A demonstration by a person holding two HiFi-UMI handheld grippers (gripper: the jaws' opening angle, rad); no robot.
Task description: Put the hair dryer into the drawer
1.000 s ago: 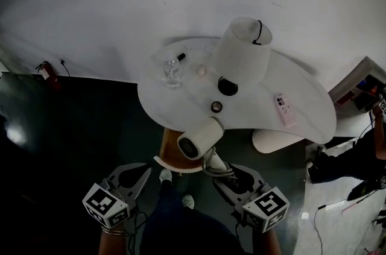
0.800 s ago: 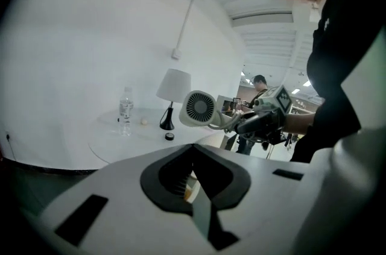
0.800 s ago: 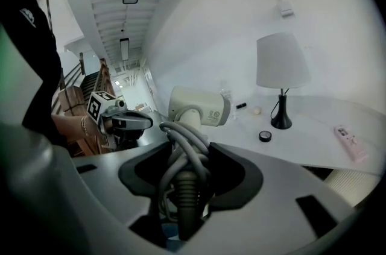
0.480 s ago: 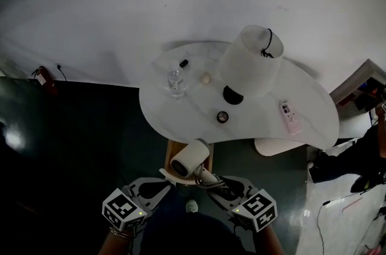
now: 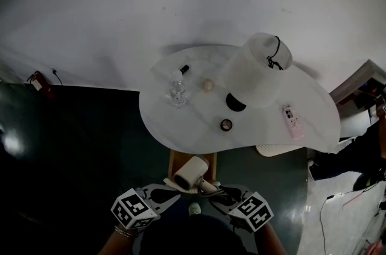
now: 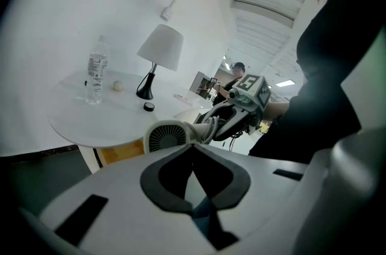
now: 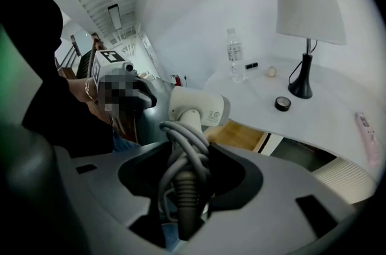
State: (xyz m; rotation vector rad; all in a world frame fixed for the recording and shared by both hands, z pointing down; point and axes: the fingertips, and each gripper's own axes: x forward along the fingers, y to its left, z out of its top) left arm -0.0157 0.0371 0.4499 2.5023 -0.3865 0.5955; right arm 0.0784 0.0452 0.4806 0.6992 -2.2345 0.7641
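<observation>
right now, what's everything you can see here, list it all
table: 1, white, centre
lamp: 1, white shade, black base, table's right half
bottle: 1, clear, table's left
stick: 1, black, behind the bottle
ball: 1, cream, between bottle and lamp
tin: 1, black, table's front edge
remote: 1, white-pink, table's right end
drawer: 1, wooden, open, under the table's front
hair dryer: 1, white, at the drawer
ribbed unit: 1, white, under table's right
fire extinguisher: 1, red, floor far left
left claw: 1, grey, shut, empty
right claw: 1, grey, shut on hair dryer's handle
</observation>
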